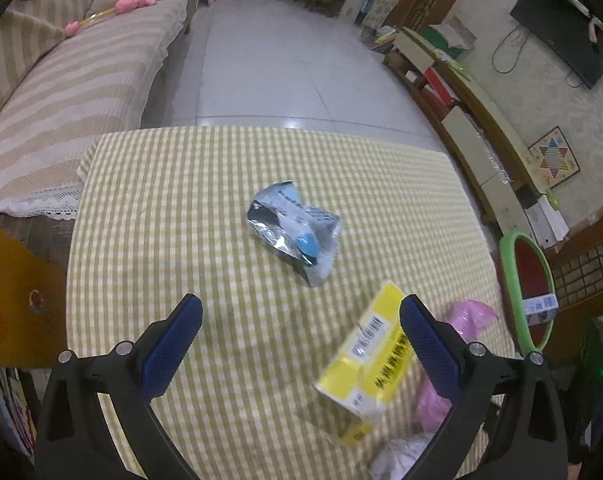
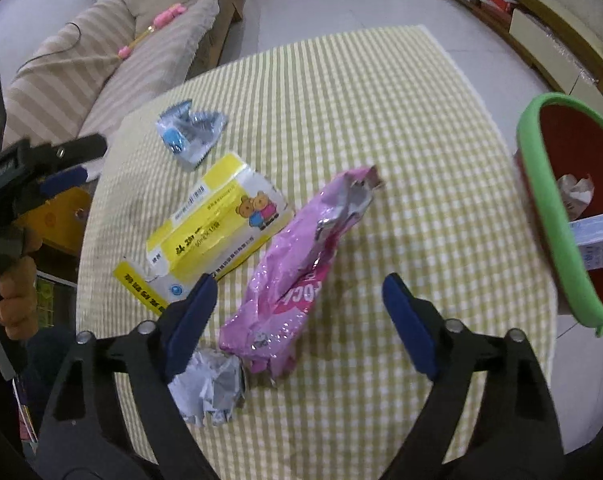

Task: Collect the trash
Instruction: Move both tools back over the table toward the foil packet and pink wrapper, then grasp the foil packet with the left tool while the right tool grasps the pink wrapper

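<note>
I am holding my left gripper open above the checked tablecloth, the silver-blue wrapper lying beyond its fingers. My right gripper is standing open over the pink bag, yellow box to its left, red bin to its right.

You are working in a living room with a pale glossy tiled floor that catches the light. On your left runs a sofa under a beige-and-cream striped cover, a pink toy lying on its seat. The table wears a yellow-green checked cloth. Along the right wall stands a low wooden cabinet; above it hangs a dark television on cream patterned wallpaper.
</note>
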Motion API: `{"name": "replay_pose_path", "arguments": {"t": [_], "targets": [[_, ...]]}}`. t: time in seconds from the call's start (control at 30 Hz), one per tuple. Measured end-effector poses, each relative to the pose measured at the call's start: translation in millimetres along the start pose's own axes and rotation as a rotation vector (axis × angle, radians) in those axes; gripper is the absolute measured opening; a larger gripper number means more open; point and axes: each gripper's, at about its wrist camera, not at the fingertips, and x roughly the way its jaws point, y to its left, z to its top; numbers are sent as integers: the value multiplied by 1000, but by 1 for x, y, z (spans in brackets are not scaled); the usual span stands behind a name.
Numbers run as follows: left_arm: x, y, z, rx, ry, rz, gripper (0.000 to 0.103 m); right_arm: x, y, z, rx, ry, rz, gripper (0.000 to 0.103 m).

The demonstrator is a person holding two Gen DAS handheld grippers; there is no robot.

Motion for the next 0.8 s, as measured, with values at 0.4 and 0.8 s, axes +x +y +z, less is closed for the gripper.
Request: {"name": "replay_pose_path", "arguments": {"t": [0.4, 0.8], "targets": [[74, 2, 36, -53, 94, 34, 94, 34, 8, 0, -43, 74, -32, 50], [103, -17, 42, 28, 130, 111, 26, 33, 5, 6, -92, 62, -34, 27]]}}
